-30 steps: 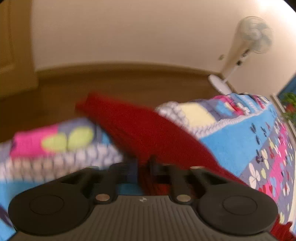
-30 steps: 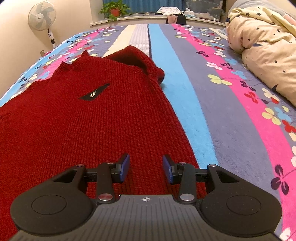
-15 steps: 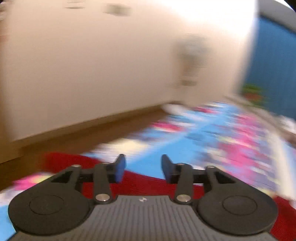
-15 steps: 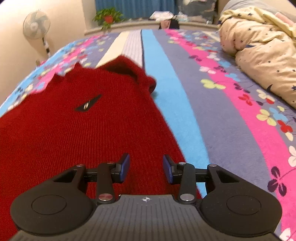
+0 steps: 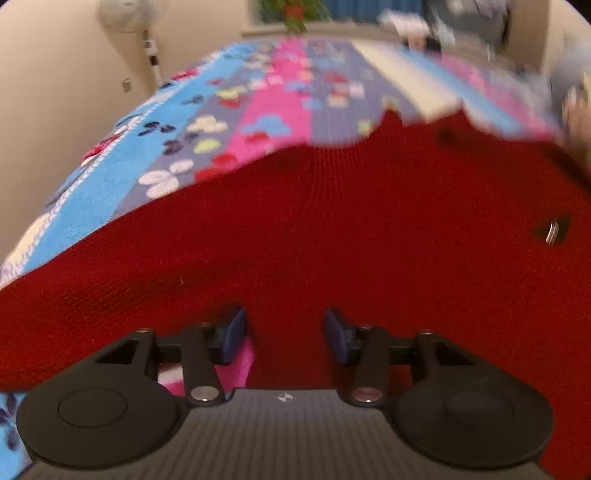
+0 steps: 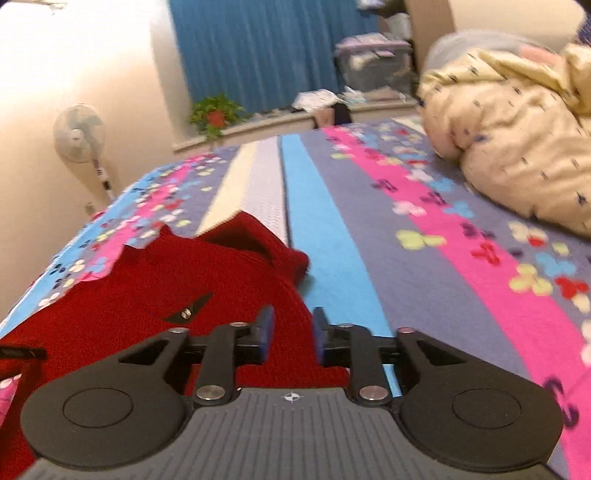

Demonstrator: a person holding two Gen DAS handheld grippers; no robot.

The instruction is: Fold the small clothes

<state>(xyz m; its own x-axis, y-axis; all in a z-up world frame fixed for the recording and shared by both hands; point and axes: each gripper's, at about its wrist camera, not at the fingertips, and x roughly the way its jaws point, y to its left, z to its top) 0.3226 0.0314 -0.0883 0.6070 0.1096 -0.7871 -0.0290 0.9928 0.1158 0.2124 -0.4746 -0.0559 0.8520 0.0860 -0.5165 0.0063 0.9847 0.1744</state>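
Hovering low, the left gripper [image 5: 283, 334] keeps its jaws apart over a red sweater [image 5: 332, 229] spread on a striped bedspread [image 5: 266, 107] (fan [image 5: 123, 14] at 11 o'clock). From the right wrist, the right gripper [image 6: 290, 332] stands parted at the sweater's [image 6: 147, 295] right edge; a cream quilt [image 6: 517, 136] lies at 2 o'clock.

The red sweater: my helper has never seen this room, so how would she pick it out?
Start at the bed with the striped floral cover. The red sweater lies spread on its left side, opposite the cream duvet. It is the only plain dark-red knit there, with a small black patch on it.
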